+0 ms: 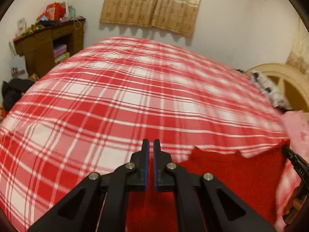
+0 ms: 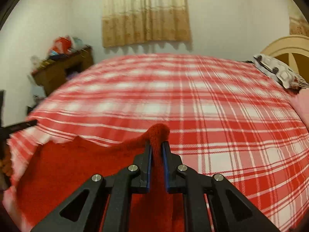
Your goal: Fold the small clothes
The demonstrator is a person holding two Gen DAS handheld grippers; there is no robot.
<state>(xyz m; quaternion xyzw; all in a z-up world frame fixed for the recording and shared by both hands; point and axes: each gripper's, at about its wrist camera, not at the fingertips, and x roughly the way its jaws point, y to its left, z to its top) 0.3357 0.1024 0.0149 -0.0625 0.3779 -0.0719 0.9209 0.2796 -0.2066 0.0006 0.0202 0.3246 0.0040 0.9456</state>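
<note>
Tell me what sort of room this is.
Most likely a bedroom: a bed under a red plaid cover, a pillow against its headboard, and a curtain on the wall.

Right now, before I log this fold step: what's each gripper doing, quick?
Left gripper: nearly shut, slim gap, nothing visible between its fingers.
Right gripper: shut on a bunched fold of the red garment.
</note>
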